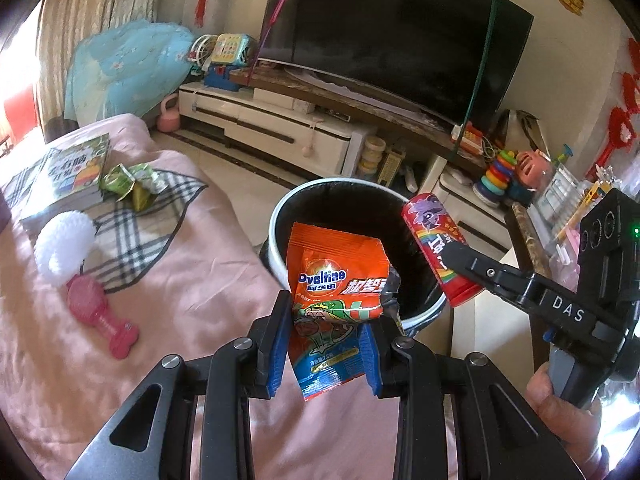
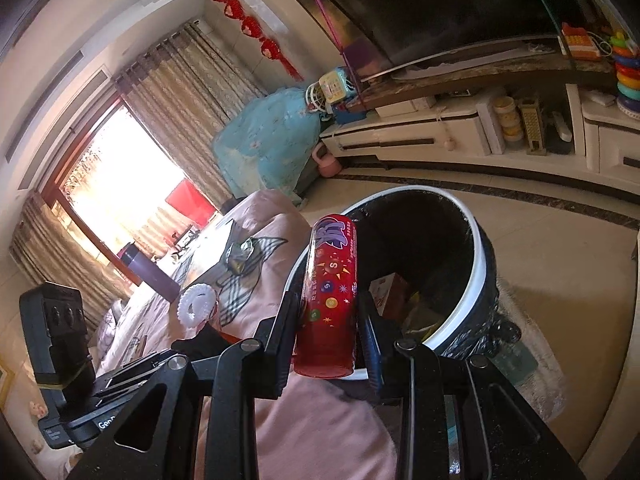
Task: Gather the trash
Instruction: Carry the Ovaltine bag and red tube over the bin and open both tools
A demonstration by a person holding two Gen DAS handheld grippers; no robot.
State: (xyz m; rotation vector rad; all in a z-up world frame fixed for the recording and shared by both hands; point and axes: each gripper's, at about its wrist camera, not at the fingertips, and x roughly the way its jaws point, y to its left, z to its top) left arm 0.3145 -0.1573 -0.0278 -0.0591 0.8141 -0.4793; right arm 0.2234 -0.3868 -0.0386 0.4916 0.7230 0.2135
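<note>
My left gripper (image 1: 325, 340) is shut on an orange Ovaltine packet (image 1: 340, 284) and holds it at the near rim of a white-rimmed bin with a black liner (image 1: 280, 216). My right gripper (image 2: 329, 332) is shut on a red candy tube (image 2: 330, 296) and holds it over the near rim of the bin (image 2: 478, 264). The tube (image 1: 438, 248) and the right gripper (image 1: 460, 260) also show in the left wrist view, at the bin's right side. A crumpled green wrapper (image 1: 132, 184) lies on the pink bedspread.
The pink bedspread (image 1: 180, 300) carries a book (image 1: 72, 176), a checked cloth (image 1: 152, 232) and a pink hand fan with a white head (image 1: 80, 280). Beyond the bin stand a TV cabinet (image 1: 280, 128) with toys and a large TV (image 1: 400, 40). Some trash lies inside the bin (image 2: 392, 292).
</note>
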